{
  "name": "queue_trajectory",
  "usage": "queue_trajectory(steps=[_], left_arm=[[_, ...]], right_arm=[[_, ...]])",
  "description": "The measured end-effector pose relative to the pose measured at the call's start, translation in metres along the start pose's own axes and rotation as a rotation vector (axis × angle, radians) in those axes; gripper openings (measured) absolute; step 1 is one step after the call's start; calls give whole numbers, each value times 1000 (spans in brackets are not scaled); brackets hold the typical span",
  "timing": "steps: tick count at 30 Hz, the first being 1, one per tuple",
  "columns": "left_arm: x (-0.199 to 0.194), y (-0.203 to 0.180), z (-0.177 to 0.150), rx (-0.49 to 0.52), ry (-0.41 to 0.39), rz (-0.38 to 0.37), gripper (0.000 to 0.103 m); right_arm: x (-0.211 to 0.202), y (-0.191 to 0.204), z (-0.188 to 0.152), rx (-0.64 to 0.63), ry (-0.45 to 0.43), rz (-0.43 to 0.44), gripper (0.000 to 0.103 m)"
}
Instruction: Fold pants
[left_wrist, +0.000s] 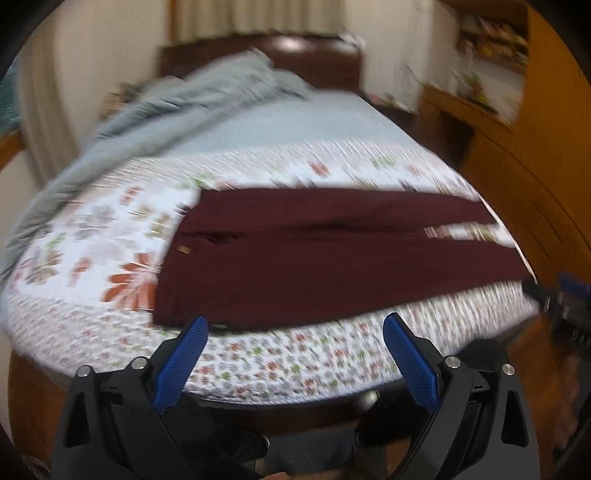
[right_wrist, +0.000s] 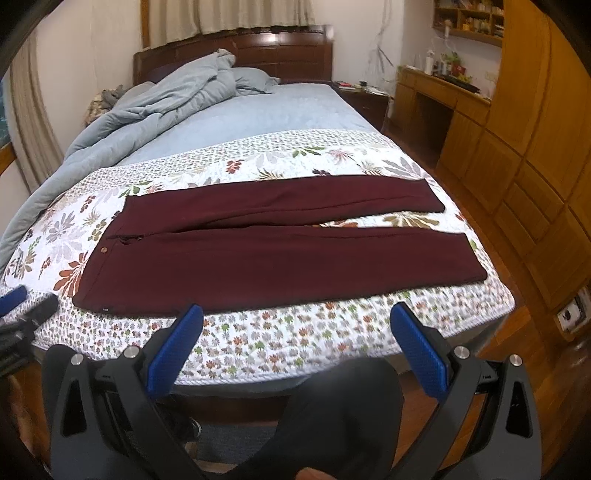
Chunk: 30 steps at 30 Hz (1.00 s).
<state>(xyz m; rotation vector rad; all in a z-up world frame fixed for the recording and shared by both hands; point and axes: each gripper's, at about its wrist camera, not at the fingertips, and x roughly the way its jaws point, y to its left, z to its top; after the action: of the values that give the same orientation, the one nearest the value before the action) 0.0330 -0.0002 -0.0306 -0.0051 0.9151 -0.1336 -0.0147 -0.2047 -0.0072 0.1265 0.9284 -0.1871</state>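
Maroon pants (right_wrist: 280, 254) lie flat and unfolded across the floral quilt (right_wrist: 280, 336) at the near end of the bed, centre of the right wrist frame. Waistband at frame left, with a small metal button (right_wrist: 103, 250) showing; both legs run toward frame right, a narrow wedge of quilt visible between them near the hems.

Right gripper (right_wrist: 295, 325): blue-padded fingers (right_wrist: 173, 347) spread wide, nothing held, poised at the lower centre of the frame just short of the near edge of the pants, not touching the cloth.

Left gripper (left_wrist: 295, 336): likewise wide open and empty, lower centre of the left wrist frame, over the quilt border near the waistband corner. This view is motion-blurred; contact with the fabric cannot be told.

Background: rumpled light-blue duvet (right_wrist: 155, 107) heaped at upper left, dark wooden headboard (right_wrist: 258, 48) at top centre, wooden cabinets (right_wrist: 528, 147) along the right edge
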Motion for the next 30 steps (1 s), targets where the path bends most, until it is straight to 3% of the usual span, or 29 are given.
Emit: queue_trajectory(steps=[3, 4, 6, 11, 13, 16, 20, 24, 30], left_arm=[[28, 20, -1, 35, 62, -126, 96], [36, 33, 1, 35, 63, -141, 96], [50, 62, 9, 21, 52, -147, 96], [111, 169, 62, -130, 142, -139, 96], [136, 207, 87, -150, 124, -111, 96], [175, 254, 125, -217, 105, -209, 96], [238, 286, 165, -238, 192, -232, 96], [302, 307, 203, -188, 210, -294, 96], [379, 324, 222, -168, 270, -345, 96]], right_arm=[[7, -5, 1, -64, -165, 125, 101], [15, -6, 3, -91, -170, 126, 101], [42, -6, 9, -143, -108, 79, 101], [89, -13, 23, -164, -21, 120, 101], [106, -12, 27, -176, -1, 137, 101], [139, -9, 32, -170, 68, 212, 101], [165, -6, 36, -123, 141, 283, 101], [197, -4, 39, -80, 221, 305, 101], [230, -7, 49, -33, 285, 355, 101]])
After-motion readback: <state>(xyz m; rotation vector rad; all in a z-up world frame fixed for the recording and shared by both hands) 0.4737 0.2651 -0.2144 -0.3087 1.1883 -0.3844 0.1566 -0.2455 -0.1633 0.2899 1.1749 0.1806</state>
